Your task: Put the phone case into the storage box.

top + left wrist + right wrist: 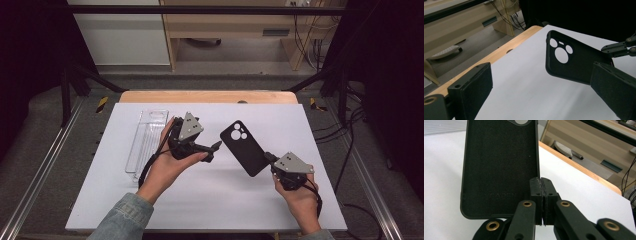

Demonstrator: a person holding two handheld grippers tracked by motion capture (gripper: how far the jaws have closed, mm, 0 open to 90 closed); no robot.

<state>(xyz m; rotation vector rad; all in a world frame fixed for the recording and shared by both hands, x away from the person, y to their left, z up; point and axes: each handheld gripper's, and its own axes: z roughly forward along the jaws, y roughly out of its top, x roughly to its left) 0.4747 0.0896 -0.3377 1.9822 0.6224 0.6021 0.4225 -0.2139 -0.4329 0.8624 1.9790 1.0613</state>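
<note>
A black phone case (245, 145) with round camera cut-outs hangs tilted above the white mat (200, 200). My right gripper (269, 157) is shut on its lower edge. In the right gripper view the two pads (535, 187) pinch the case's side rim (537, 165), and the soft inner face of the case (499, 165) points at the camera. My left gripper (214, 151) is open just left of the case, pointing at it. In the left gripper view the case (574, 62) floats between and beyond the wide-apart jaws of that gripper (540, 75), untouched by them.
A clear plastic tray (147, 142) lies on the mat's left side, behind the left hand. The wooden table edge (210, 96) runs along the back. Metal rails flank the table, and cables hang at the right.
</note>
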